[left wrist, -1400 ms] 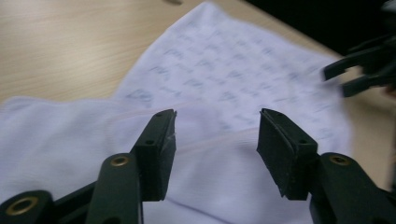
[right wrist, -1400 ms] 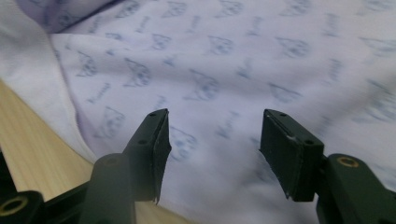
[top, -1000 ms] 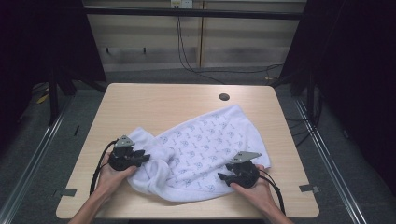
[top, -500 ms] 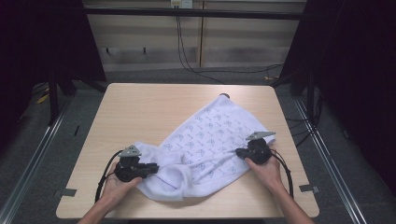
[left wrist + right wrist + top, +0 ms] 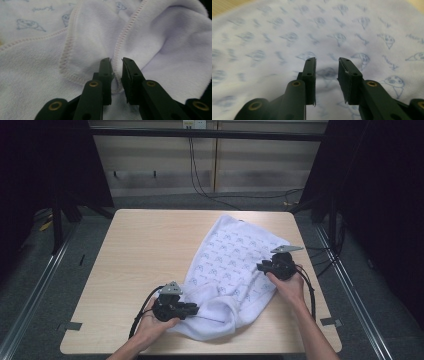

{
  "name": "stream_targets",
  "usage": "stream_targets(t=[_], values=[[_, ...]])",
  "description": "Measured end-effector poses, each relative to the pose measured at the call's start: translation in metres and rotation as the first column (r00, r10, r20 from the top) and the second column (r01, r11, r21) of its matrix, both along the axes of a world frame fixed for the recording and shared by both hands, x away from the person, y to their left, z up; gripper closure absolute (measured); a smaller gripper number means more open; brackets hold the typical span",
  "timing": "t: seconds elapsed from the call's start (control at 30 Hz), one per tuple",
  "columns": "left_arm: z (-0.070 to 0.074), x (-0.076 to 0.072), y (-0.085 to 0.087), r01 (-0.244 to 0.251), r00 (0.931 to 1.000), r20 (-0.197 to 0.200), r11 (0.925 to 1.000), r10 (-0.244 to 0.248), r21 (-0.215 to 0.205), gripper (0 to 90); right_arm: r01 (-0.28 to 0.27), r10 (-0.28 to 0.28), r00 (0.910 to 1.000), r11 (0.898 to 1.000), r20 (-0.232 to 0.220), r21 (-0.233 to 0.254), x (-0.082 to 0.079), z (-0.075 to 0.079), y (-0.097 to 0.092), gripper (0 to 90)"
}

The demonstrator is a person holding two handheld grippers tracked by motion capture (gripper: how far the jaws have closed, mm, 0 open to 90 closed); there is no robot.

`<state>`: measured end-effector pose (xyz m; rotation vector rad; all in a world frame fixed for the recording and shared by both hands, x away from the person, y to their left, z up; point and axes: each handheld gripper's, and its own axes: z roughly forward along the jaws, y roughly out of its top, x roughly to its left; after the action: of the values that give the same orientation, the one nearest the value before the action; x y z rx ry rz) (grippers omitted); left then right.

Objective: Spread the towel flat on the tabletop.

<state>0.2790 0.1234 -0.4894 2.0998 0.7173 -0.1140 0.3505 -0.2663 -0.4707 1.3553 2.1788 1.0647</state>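
Observation:
A white blanket (image 5: 235, 255) printed with small blue figures lies slantwise on the right half of the wooden table (image 5: 140, 245). Its near end is bunched up. My left gripper (image 5: 196, 309) is at that bunched near corner. In the left gripper view a stitched hem fold (image 5: 117, 53) is pinched between the narrow jaws of the left gripper (image 5: 116, 60), which have just been opening a little. My right gripper (image 5: 260, 266) rests at the blanket's right edge. Its jaws (image 5: 327, 60) have just been opening and stand apart over flat printed cloth (image 5: 287, 37), with nothing between them.
Bare tabletop spreads to the left of the blanket and at the back. Black cables (image 5: 140, 317) trail from both grippers toward the front edge. Dark frame posts and floor rails (image 5: 350, 290) flank the table.
The left hand has drawn the blanket's near corner toward the front and to the right. The right hand has moved away from the front edge to the blanket's right side. The blanket now lies narrower and slanted.

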Motion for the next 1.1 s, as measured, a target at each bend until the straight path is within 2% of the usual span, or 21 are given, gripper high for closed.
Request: stream_targets(t=[0.1,0.17,0.27,0.33,0.4,0.43,0.47,0.5,0.63,0.67,0.7,0.73,0.77,0.8,0.87,0.9,0.93,0.97,1.0,1.07,1.1], values=[[0.01,0.001,0.016,-0.031,0.9995,0.005,0.9985,0.031,-0.045,71.9,-0.08,0.077,0.9965,0.992,0.035,0.097,-0.024,0.019,0.013,67.8],[0.016,0.004,0.033,-0.069,0.9976,0.007,0.9944,0.069,-0.08,68.2,-0.153,0.149,0.9878,0.983,0.044,0.104,-0.039,0.026,0.031,68.5],[0.019,0.013,0.058,-0.146,0.9889,0.016,0.9868,0.148,-0.07,70.0,-0.248,0.246,0.9687,0.954,0.036,0.17,-0.052,0.029,0.061,70.8],[0.014,0.02,0.073,-0.195,0.9807,0.002,0.9789,0.195,-0.061,71.8,-0.306,0.307,0.9514,0.933,0.022,0.189,-0.055,0.029,0.083,73.1],[0.006,0.027,0.084,-0.221,0.9752,0.002,0.975,0.221,-0.022,73.5,-0.35,0.357,0.9342,0.915,0.003,0.201,-0.055,0.028,0.106,75.5],[0.001,0.03,0.088,-0.236,0.9717,-0.015,0.9715,0.236,-0.019,73.7,-0.367,0.376,0.9264,0.906,-0.006,0.21,-0.055,0.026,0.117,75.9],[-0.003,0.031,0.09,-0.231,0.9727,-0.023,0.9729,0.231,-0.008,73.7,-0.387,0.399,0.9169,0.897,-0.014,0.214,-0.055,0.025,0.129,76.8],[-0.006,0.031,0.089,-0.224,0.9745,-0.012,0.9746,0.224,0.01,72.5,-0.415,0.429,0.903,0.884,-0.02,0.216,-0.056,0.024,0.141,77.4],[-0.013,0.029,0.078,-0.196,0.9805,0.012,0.9776,0.196,0.076,70.3,-0.486,0.505,0.8618,0.849,-0.048,0.205,-0.059,0.02,0.181,74.3],[-0.013,0.029,0.076,-0.195,0.9808,0.023,0.9776,0.194,0.08,70.7,-0.491,0.509,0.8584,0.85,-0.06,0.194,-0.059,0.018,0.189,72.5],[-0.013,0.029,0.074,-0.191,0.9815,0.02,0.9783,0.19,0.08,70.9,-0.506,0.523,0.8496,0.845,-0.067,0.174,-0.058,0.015,0.196,70.8],[-0.013,0.028,0.073,-0.187,0.9823,0.025,0.9786,0.186,0.085,70.9,-0.508,0.52,0.851,0.851,-0.073,0.134,-0.058,0.011,0.202,68.3],[-0.013,0.028,0.072,-0.192,0.9813,0.031,0.9776,0.19,0.087,71.1,-0.502,0.511,0.8561,0.857,-0.076,0.116,-0.056,0.007,0.206,65.4],[-0.012,0.028,0.072,-0.188,0.9821,0.034,0.9779,0.185,0.092,71.3,-0.494,0.506,0.8573,0.861,-0.096,0.125,-0.053,0.001,0.208,62.0],[-0.013,0.028,0.073,-0.184,0.9829,0.033,0.9789,0.181,0.089,71.4,-0.471,0.481,0.8687,0.876,-0.12,0.101,-0.049,-0.01,0.21,56.3],[-0.013,0.028,0.073,-0.184,0.983,0.026,0.9791,0.182,0.088,71.5,-0.471,0.48,0.8689,0.877,-0.122,0.095,-0.048,-0.014,0.211,55.0],[-0.013,0.029,0.073,-0.184,0.9828,0.026,0.979,0.183,0.087,71.6,-0.482,0.489,0.8645,0.872,-0.118,0.083,-0.048,-0.018,0.212,53.9],[-0.013,0.029,0.074,-0.184,0.983,0.024,0.9793,0.182,0.085,71.7,-0.478,0.484,0.8671,0.875,-0.12,0.073,-0.049,-0.021,0.214,51.9],[-0.013,0.03,0.074,-0.181,0.9835,0.018,0.98,0.18,0.082,71.7,-0.483,0.488,0.8656,0.873,-0.113,0.071,-0.049,-0.024,0.216,50.3],[-0.013,0.03,0.074,-0.183,0.9831,0.017,0.9796,0.183,0.082,71.7,-0.503,0.504,0.8594,0.864,-0.087,0.038,-0.052,-0.025,0.219,48.3],[-0.013,0.03,0.074,-0.186,0.9825,0.018,0.979,0.185,0.083,71.7,-0.505,0.504,0.8592,0.863,-0.086,0.016,-0.054,-0.025,0.221,48.4]])
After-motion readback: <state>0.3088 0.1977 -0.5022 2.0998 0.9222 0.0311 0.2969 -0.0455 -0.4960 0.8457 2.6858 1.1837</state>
